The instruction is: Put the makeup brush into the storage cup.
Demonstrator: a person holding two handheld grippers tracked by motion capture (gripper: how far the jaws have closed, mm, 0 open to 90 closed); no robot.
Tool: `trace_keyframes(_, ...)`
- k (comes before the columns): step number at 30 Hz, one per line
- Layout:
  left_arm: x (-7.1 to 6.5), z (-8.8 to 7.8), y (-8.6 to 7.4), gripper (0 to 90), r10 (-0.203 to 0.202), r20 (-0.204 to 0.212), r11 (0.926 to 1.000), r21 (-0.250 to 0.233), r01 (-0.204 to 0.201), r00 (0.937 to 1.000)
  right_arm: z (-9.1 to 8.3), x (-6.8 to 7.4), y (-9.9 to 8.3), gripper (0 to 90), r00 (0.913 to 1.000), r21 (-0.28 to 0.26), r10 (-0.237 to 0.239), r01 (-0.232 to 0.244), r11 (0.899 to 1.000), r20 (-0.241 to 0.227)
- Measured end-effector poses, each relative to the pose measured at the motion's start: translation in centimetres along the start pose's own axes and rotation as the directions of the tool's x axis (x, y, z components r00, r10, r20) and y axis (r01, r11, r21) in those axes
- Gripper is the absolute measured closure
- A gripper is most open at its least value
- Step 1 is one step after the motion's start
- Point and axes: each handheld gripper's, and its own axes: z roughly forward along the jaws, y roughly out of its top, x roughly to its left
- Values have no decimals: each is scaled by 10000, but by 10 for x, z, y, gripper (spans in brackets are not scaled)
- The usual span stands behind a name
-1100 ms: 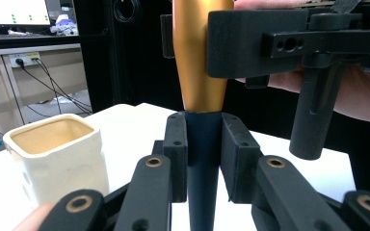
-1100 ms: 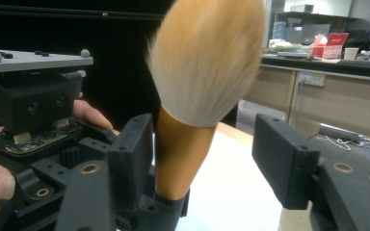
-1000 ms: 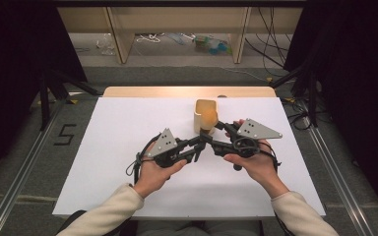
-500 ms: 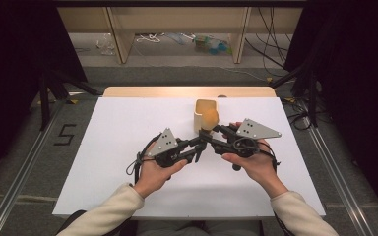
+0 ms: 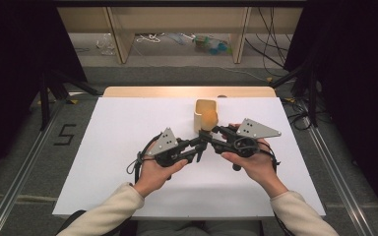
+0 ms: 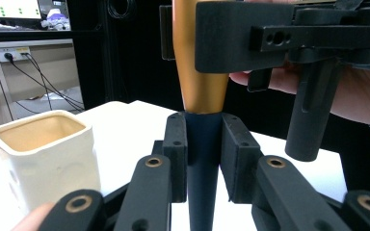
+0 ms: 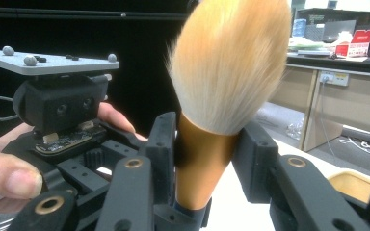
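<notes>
Brush and both grippers meet above the middle of the white table, just in front of the cream cup. The brush stands upright, bristles on top. The left gripper pinches its dark lower handle: in the left gripper view the two black jaws press flat against the dark stem from either side. The right gripper takes it higher up, and in the right gripper view its jaws sit against the golden collar directly under the bristles. Those right jaws have just been closing, with the collar between them, and they now look pressed onto it. So the brush is held at two points, one gripper above the other, off the table surface.

As for progress, the pick-up appears finished and a second grip has been added, which reads as the middle of a hand-over or a joint carry. The cup stands empty, as far as the left gripper view shows its inside, and it is near the brush but apart from it. What seems left, judging by this layout, is for one gripper to let go, and for the other to bring the brush over the cup's open mouth and lower it in. Which end would go in first cannot be told.
</notes>
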Motion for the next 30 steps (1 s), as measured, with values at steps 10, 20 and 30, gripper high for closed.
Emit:
trace_keyframes(10, 1, 1, -1, 740, -62, 41, 10000, 11, 62, 10000, 0, 0, 1, 649, 10000, 147, -23, 23, 9999, -41)
trace_keyframes(20, 3, 2, -1, 677, -101, -25, 9999, 10, 101, 9999, 0, 2, 2, 657, 9997, 207, -197, 194, 9996, 165)
trace_keyframes(30, 3, 2, -1, 201, 240, -613, 9989, 411, -215, 9978, -4, -1, 4, 658, 9988, 180, -58, 49, 9998, 487)
